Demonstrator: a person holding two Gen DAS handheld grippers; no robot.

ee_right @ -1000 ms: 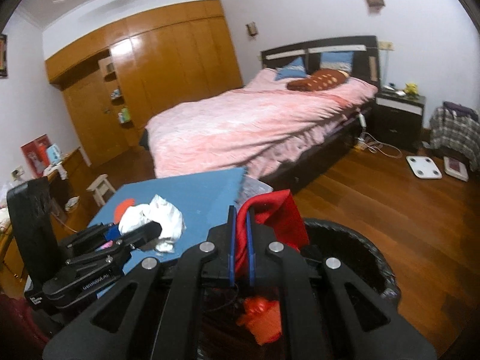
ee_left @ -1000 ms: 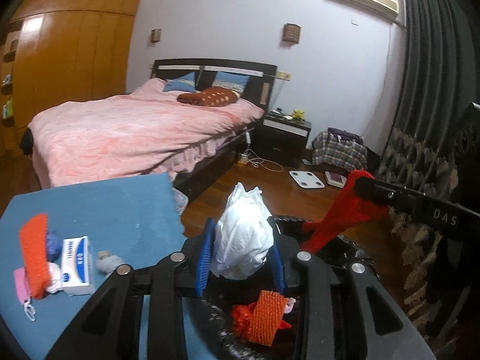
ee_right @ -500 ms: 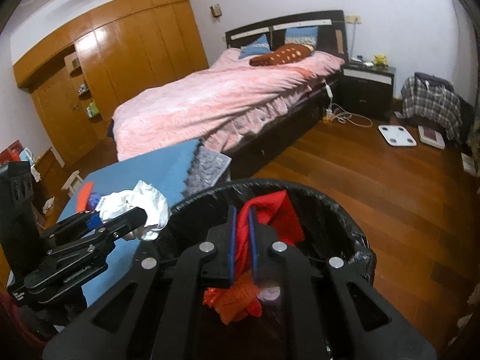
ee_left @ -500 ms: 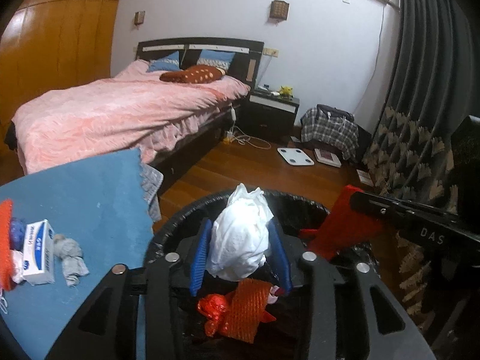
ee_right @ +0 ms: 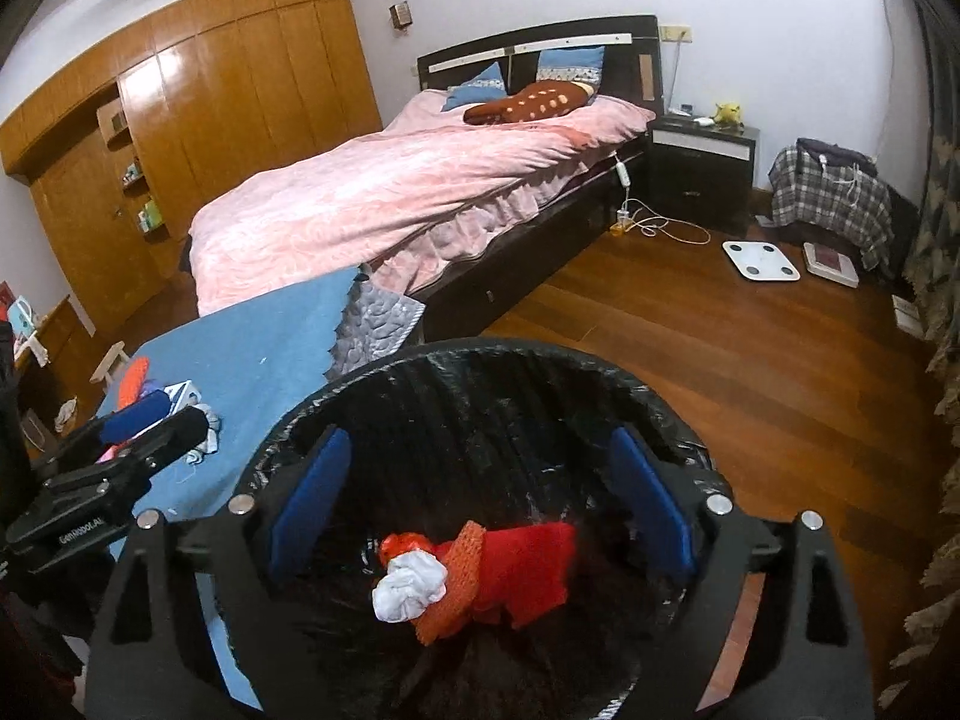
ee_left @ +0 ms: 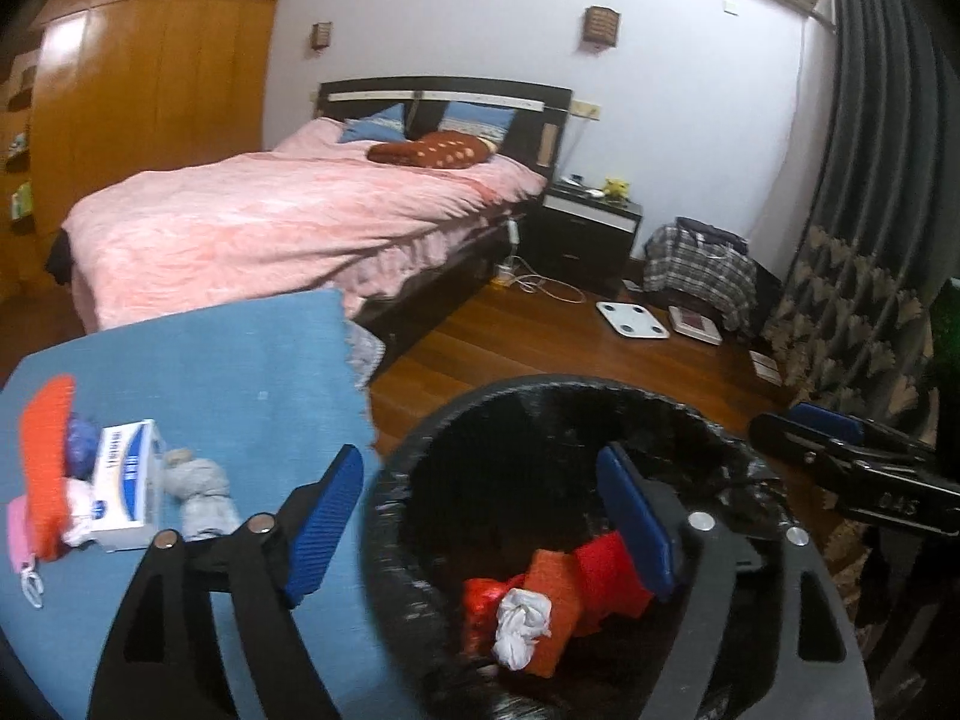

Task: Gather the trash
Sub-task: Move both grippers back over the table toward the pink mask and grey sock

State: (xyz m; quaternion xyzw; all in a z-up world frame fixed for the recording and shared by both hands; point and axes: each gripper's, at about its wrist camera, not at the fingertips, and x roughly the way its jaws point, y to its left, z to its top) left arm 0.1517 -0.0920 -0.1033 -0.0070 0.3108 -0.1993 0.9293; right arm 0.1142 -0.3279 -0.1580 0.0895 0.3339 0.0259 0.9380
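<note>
Both grippers are over the trash bin (ee_right: 480, 372), the black-bagged one next to the blue table (ee_left: 210, 372). The left gripper (ee_left: 480, 516) has its jaws spread wide, just been opening, nothing between the pads now; its left pad hangs over the table edge and the right pad sits inside the bin rim. Same w/ the right gripper (ee_right: 480, 504): jaws just been opening too, wide apart and empty, both pads over the bin mouth. Down in the bin there's a white crumpled wad (ee_right: 408, 591) lying on top of an orange mesh piece (ee_right: 459, 594), touching a red cloth (ee_right: 528, 570) on its right, plus a shiny red wrapper bit (ee_left: 480, 600) at the left of the pile. Still on the table, far left side: a white/blue box (ee_left: 123, 492), a grey crumpled rag (ee_left: 201, 492) just beside it, an orange mesh thing (ee_left: 45, 456) and a pink mask (ee_left: 21, 534) w/ its loop near the table edge. Bed (ee_left: 288, 222) and wood floor (ee_right: 750, 360) in the bg.
</note>
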